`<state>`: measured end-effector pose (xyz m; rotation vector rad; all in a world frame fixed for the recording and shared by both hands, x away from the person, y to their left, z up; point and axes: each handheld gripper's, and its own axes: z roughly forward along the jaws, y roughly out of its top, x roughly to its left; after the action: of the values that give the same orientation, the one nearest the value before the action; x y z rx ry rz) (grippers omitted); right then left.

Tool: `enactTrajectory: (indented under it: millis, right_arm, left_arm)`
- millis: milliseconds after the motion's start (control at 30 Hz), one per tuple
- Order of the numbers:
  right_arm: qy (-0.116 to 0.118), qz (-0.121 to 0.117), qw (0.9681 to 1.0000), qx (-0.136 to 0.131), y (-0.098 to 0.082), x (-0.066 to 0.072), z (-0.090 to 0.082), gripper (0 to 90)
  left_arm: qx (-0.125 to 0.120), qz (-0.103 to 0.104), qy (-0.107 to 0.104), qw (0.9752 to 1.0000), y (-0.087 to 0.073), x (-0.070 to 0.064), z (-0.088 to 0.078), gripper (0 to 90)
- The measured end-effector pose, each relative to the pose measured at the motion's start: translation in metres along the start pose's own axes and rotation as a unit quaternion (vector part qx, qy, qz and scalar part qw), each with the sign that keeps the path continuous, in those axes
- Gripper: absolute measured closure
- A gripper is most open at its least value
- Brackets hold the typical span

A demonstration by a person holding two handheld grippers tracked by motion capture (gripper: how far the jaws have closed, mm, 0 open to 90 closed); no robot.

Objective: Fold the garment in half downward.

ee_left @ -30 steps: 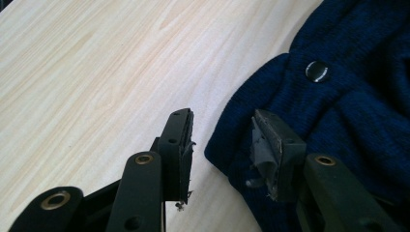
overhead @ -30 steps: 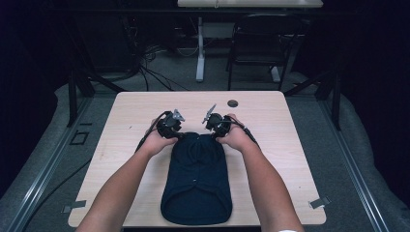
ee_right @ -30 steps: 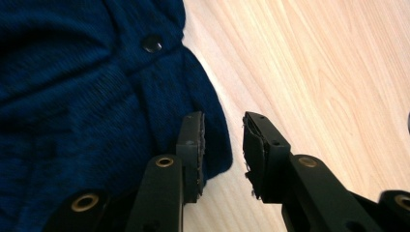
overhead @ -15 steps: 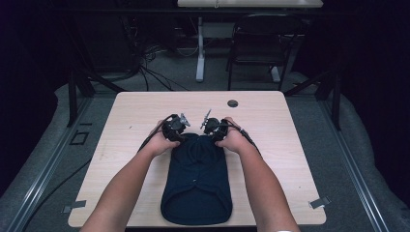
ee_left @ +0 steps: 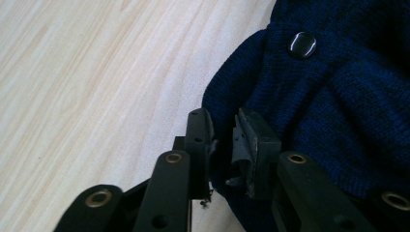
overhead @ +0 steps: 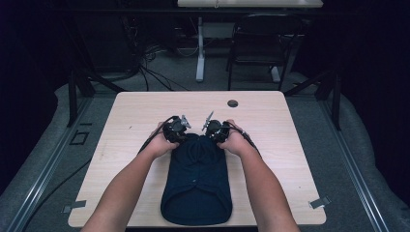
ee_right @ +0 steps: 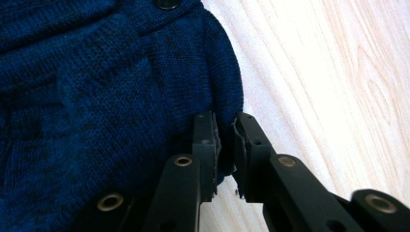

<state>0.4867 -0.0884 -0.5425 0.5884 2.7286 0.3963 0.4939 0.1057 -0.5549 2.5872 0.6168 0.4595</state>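
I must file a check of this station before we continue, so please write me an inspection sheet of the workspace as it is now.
Surface: light wood table, bare around the garment.
Job's things: dark blue knitted garment, folded, lying at the near middle; a dark button shows on it.
Clutter: a small dark round thing near the far edge; what it is cannot be told.
Grippers: left gripper and right gripper each have knit edge between the jaws at the garment's far corners.
Cables: one trails from each gripper; more lie on the floor beyond the table.
Surroundings: grey floor, a chair and a desk leg behind.
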Motion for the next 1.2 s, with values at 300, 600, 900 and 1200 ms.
enactTrajectory:
  millis: [300, 600, 900, 1200]
  right_arm:
    - [-0.012, -0.021, 0.9997, -0.011, -0.005, 0.004, -0.008, 83.8]
    - [-0.036, -0.029, 0.9979, -0.045, -0.001, 0.008, -0.029, 84.0]
    - [-0.067, -0.044, 0.993, -0.086, 0.008, 0.004, -0.065, 84.4]
    - [-0.098, -0.058, 0.9869, -0.114, 0.015, 0.002, -0.101, 84.6]
  left_arm:
    - [0.01, 0.011, 0.011, 0.9998, 0.002, -0.005, -0.004, 80.8]
    - [-0.015, 0.01, 0.026, 0.9995, 0.004, -0.001, -0.03, 81.2]
    - [-0.058, 0.01, 0.053, 0.9969, 0.011, 0.004, -0.072, 81.4]
    - [-0.085, 0.021, 0.081, 0.9929, 0.022, 0.008, -0.106, 81.4]
